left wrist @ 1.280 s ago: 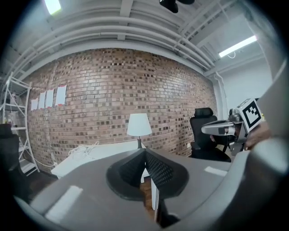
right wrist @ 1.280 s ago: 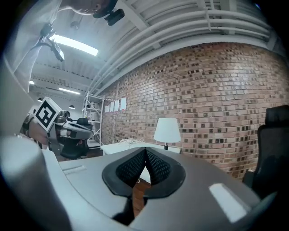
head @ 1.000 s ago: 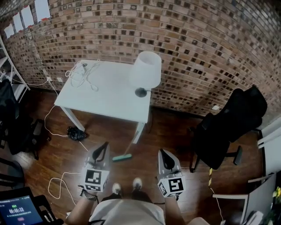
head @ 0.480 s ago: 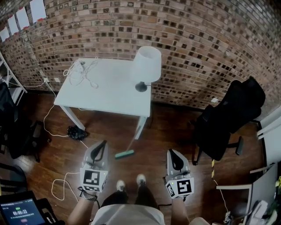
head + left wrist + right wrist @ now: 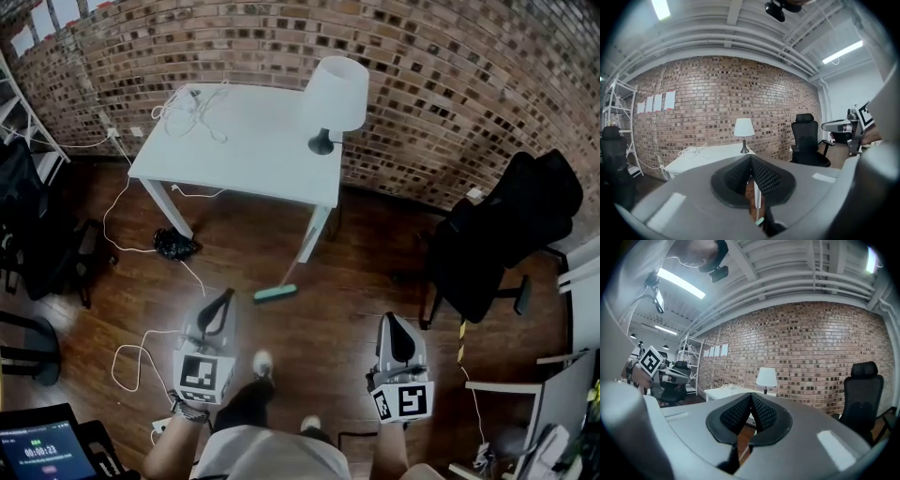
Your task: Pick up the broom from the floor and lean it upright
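Down low in the head view, the left gripper [image 5: 223, 302] has its jaws pressed together with nothing between them. The right gripper [image 5: 392, 323] is likewise closed tight and empty. Both are held above the wooden floor [image 5: 337, 281], well apart from each other, with the person's shoe [image 5: 262, 364] between them.

At about 1 o'clock from the left gripper, and at about 10 o'clock from the right one, lies the broom [image 5: 276, 293]. Its teal head is on the floor and its thin handle runs off toward 1 o'clock, ending near the leg of the white table [image 5: 253, 159]. Neither gripper touches it.

On the table a white lamp [image 5: 336, 94] stands at the right corner and a loose coil of white cable [image 5: 192, 103] lies at the far left. A black office chair [image 5: 506, 234] stands at 3 o'clock from the table, and the brick wall [image 5: 422, 84] runs behind both.
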